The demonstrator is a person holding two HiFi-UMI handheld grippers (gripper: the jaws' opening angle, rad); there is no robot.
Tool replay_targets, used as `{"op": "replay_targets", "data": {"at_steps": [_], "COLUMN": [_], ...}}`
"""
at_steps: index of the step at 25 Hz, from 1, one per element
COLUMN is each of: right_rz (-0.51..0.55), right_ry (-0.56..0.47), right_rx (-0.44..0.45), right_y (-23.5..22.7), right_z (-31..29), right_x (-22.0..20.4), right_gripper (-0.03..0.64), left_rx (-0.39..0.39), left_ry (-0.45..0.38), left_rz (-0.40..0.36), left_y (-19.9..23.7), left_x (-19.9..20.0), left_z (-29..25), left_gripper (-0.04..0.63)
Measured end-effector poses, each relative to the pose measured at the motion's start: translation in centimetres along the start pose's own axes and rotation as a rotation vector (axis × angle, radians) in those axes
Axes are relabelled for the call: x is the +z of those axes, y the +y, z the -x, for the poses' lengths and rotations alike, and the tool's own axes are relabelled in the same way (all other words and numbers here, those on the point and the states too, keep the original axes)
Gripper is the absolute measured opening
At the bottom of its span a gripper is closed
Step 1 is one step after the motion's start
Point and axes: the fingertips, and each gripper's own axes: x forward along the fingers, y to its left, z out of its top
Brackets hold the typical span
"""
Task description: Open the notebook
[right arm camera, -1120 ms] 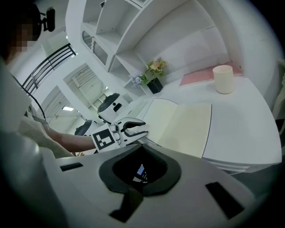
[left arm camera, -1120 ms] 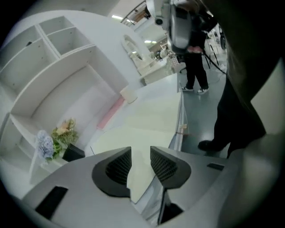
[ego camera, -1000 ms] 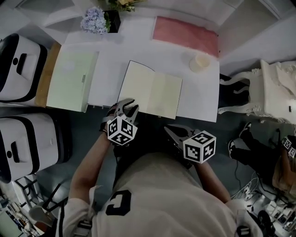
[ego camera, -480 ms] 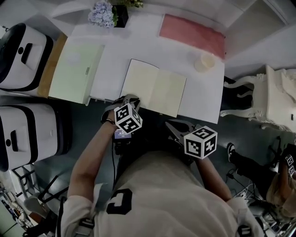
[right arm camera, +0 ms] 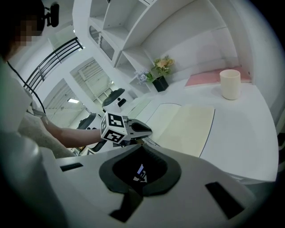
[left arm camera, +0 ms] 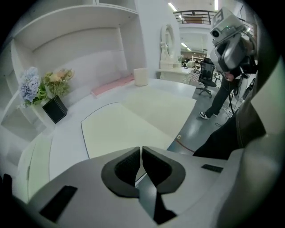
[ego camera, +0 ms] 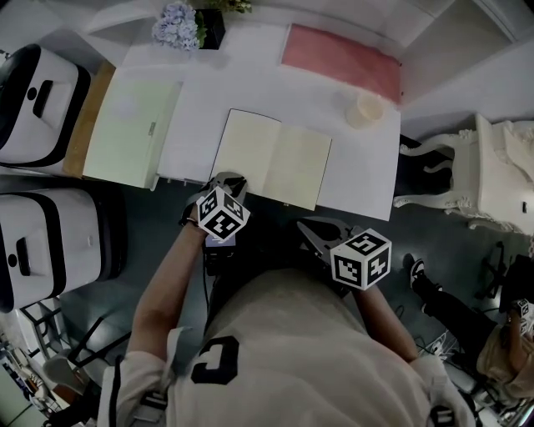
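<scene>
The notebook [ego camera: 271, 158] lies open on the white table [ego camera: 209, 92], two cream pages showing; it also fills the middle of the left gripper view [left arm camera: 133, 120] and appears in the right gripper view [right arm camera: 187, 124]. My left gripper [ego camera: 232, 182] hangs at the table's front edge by the notebook's near left corner. Its jaws are shut with nothing between them [left arm camera: 140, 149]. My right gripper [ego camera: 310, 231] stays lower, off the table in front of the person's body. Its tips meet and hold nothing [right arm camera: 141, 149]. From there the left gripper [right arm camera: 142, 130] shows beside the notebook's edge.
A pale green closed book [ego camera: 129, 133] lies left of the notebook. A pink cloth [ego camera: 342, 58], a white cup [ego camera: 365, 108] and a flower pot [ego camera: 177, 23] stand farther back. White cases [ego camera: 42, 100] flank the left; a white ornate chair [ego camera: 492, 167] stands right.
The left gripper's jaws have closed from slightly apart and it has dipped a little at the table's edge. The right gripper has stayed put.
</scene>
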Motion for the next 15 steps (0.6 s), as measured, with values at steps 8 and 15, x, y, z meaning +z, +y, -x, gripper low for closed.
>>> {"op": "replay_targets", "data": {"at_steps": [8,15], "right_rz": [0.017,0.008], "right_ry": [0.000,-0.014], "right_rx": [-0.022,-0.029], "right_y": [0.0,0.2], "right_z": [-0.2,-0.8], "right_x": [0.6,1.1], "right_gripper": [0.014,0.014], "left_rx": [-0.028,-0.048], "left_ry": [-0.046,-0.070], "left_rz": [0.082,0.114], "left_y": [0.1,0.1], "left_x": [-0.1,-0.2], "left_z": [0.0,0.1], "left_gripper": [0.031,0.031]}}
